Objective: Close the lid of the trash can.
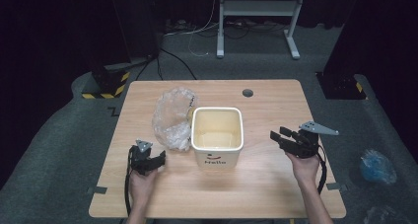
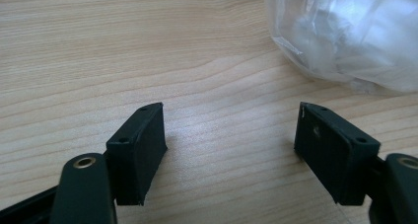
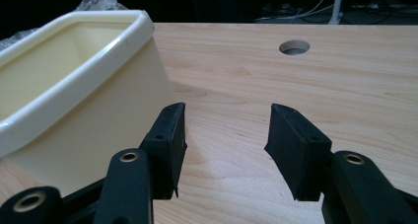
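The cream bin [image 1: 217,134] stands mid-surface [image 1: 266,184], a crumpled clear plastic bag [image 1: 171,118] touching its left wall. Left hand-held gripper [image 1: 158,161] and right hand-held gripper [image 1: 277,134] gape wide, empty, over bare wood flanking the bin.

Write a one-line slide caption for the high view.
Two open hand-held grippers, left gripper and right gripper, flank a cream bin beside a crumpled clear plastic bag.
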